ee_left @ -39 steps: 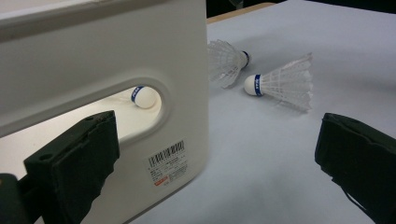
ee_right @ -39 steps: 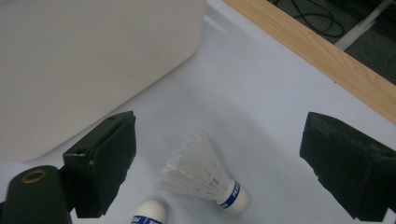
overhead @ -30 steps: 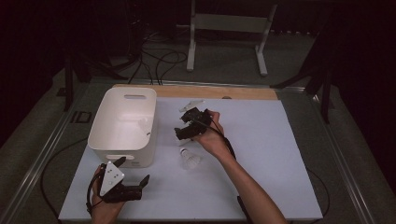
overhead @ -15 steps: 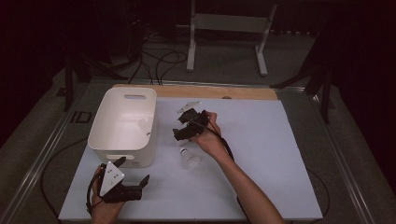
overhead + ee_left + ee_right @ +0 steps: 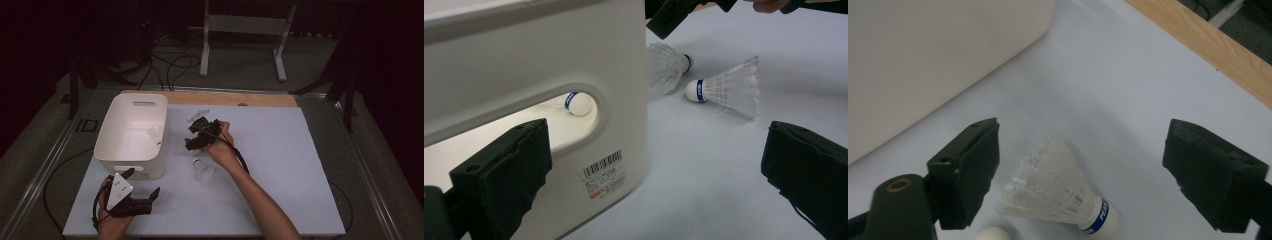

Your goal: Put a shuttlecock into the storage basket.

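The right tool (image 5: 1080, 165) hangs just over a shuttlecock (image 5: 1060, 200) lying on its side on the white surface (image 5: 280, 165), feathers toward the white bin (image 5: 132, 135), cork toward the person. Its jaws stand spread on either side of the shuttlecock and have just been narrowing slightly; the pads are not touching it. The left tool (image 5: 142, 187) rests near the bin's front corner, jaws spread with nothing between them. Three shuttlecocks show: two on the surface beside the bin, the second (image 5: 726, 90) lying nearer the person, and one (image 5: 578, 103) inside the bin, seen through its handle slot.
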{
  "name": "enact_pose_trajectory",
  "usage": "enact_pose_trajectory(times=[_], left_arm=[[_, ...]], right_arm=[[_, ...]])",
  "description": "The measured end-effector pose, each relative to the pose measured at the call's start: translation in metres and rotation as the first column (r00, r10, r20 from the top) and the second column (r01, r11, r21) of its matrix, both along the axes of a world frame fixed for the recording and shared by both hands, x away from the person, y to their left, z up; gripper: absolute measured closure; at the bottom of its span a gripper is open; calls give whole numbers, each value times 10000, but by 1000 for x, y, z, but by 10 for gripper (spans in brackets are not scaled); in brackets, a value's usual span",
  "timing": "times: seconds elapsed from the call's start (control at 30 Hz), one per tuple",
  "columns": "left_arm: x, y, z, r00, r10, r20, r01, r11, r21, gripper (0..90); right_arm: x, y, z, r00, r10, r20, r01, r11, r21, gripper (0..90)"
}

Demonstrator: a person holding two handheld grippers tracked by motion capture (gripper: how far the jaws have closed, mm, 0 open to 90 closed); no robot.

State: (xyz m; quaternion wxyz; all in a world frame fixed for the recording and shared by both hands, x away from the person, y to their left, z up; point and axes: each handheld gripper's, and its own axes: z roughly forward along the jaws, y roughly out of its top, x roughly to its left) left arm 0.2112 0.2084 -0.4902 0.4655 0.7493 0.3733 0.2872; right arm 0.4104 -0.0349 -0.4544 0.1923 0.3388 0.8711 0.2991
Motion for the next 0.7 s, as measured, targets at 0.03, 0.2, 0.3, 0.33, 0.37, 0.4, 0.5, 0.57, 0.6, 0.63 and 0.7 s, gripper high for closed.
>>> enact_pose_trajectory(times=[0.03,0.2,0.3,0.33,0.37,0.4,0.5,0.57,0.6,0.63,0.7], left_arm=[[0,0,0,10000,10,4,-10,10000,-4,5],[0,1,0,10000,24,1,-24,10000,-48,5],[0,1,0,10000,27,5,-27,10000,-52,5],[0,1,0,10000,26,-1,-26,10000,-45,5],[0,1,0,10000,29,-7,-29,10000,-40,5],[0,1,0,10000,30,1,-30,10000,-26,5],[0,0,0,10000,28,10,-28,10000,-46,5],[0,1,0,10000,20,2,-20,10000,-22,5],[0,0,0,10000,22,14,-22,10000,-43,5],[0,1,0,10000,20,19,-20,10000,-48,5],[0,1,0,10000,33,5,-33,10000,-43,5]], right_arm=[[1,1,-1,10000,-45,-20,45,10000,-69,162],[4,4,-10,9998,-126,-126,122,9994,-313,193],[6,6,-15,9995,-218,-238,208,9988,-450,220],[7,6,-16,9995,-203,-252,192,9989,-436,227],[7,7,-18,9992,-281,-290,266,9982,-531,235],[7,8,-19,9990,-319,-325,300,9979,-575,240],[7,7,-21,9987,-399,-310,371,9957,-844,265],[7,6,-21,9985,-474,-281,444,9942,-980,271],[6,4,-20,9985,-479,-257,451,9939,-1003,275],[6,2,-19,9987,-458,-219,433,9936,-1039,295],[5,-1,-17,9984,-530,-185,509,9939,-979,312]])
